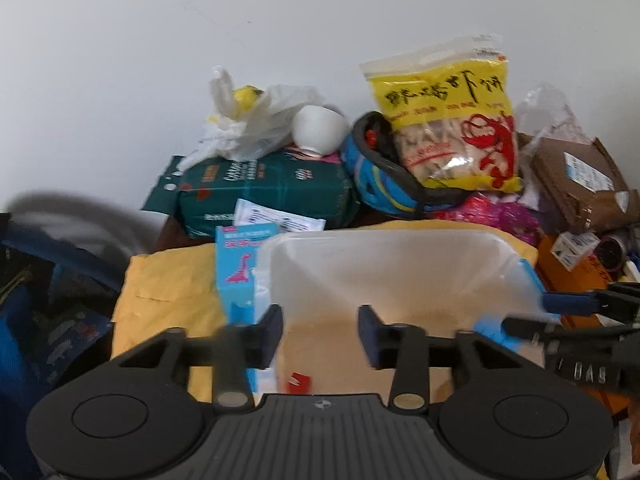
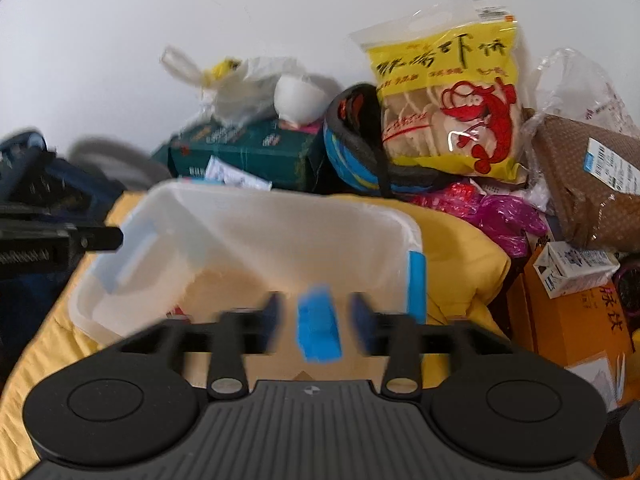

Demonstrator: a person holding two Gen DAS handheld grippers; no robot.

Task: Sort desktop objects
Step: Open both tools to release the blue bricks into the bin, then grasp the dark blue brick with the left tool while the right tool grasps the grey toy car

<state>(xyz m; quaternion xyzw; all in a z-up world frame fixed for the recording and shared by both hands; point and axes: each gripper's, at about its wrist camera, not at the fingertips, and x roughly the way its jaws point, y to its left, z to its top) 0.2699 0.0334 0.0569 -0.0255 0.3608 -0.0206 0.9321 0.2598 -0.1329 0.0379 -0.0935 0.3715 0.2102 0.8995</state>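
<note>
White wall behind a cluttered surface; the clear bin [image 2: 248, 236] sits near, on yellow cloth. Left gripper [image 1: 320, 330] and right gripper [image 2: 314, 320] both hang apart over its near rim, probably ready for sorting.

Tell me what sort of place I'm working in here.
Probably a cluttered home desk or tabletop against a plain white wall, not a lab bench. A yellow bag of prawn crackers, a dark green pack of tissues and a taped brown cardboard parcel are piled behind a translucent plastic storage box.
</note>
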